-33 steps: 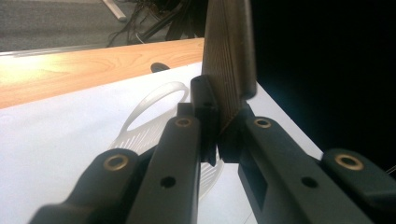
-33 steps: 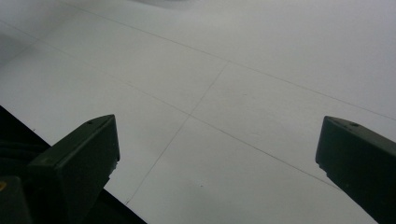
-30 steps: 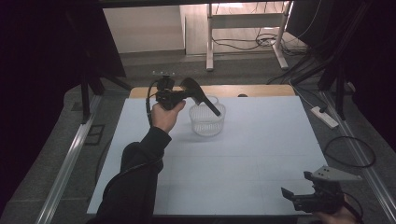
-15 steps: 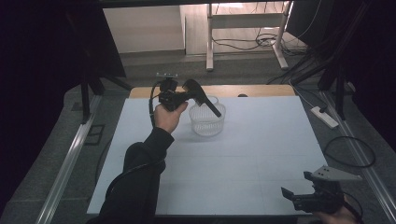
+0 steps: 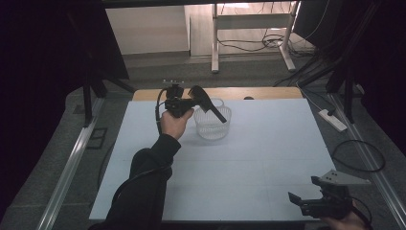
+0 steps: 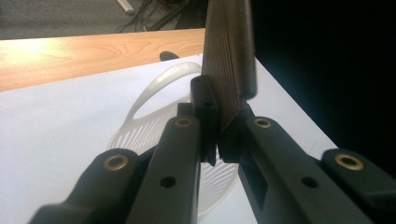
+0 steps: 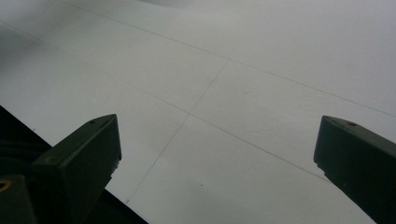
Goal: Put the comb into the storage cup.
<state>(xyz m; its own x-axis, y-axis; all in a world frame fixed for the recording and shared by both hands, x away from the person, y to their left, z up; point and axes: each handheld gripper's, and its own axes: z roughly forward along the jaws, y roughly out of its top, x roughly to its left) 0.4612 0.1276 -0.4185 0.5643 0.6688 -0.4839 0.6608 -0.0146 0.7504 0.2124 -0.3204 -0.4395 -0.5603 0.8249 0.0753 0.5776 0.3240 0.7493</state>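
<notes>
While the left tool (image 5: 194, 98) grips a dark flat piece (image 5: 207, 101) above the basket (image 5: 213, 125) near the table's far edge, the right tool (image 5: 306, 203) gapes over bare sheet.

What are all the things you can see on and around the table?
basket: 1, clear-white with slits, far part of the mat, left of middle
strip: 1, dark and flat, held above the basket, slanting over it
mat: 1, pale white, covers most of the table
table: 1, wood edge shows at the far side
power strip: 1, white, on the floor at the right
cables: several, black, on the floor at the right and far back
frame: 1, white metal, on the floor behind the table
left gripper: 1, black, shut on the strip, over the basket
right gripper: 1, black, jaws open, low over the near right corner of the mat
</notes>
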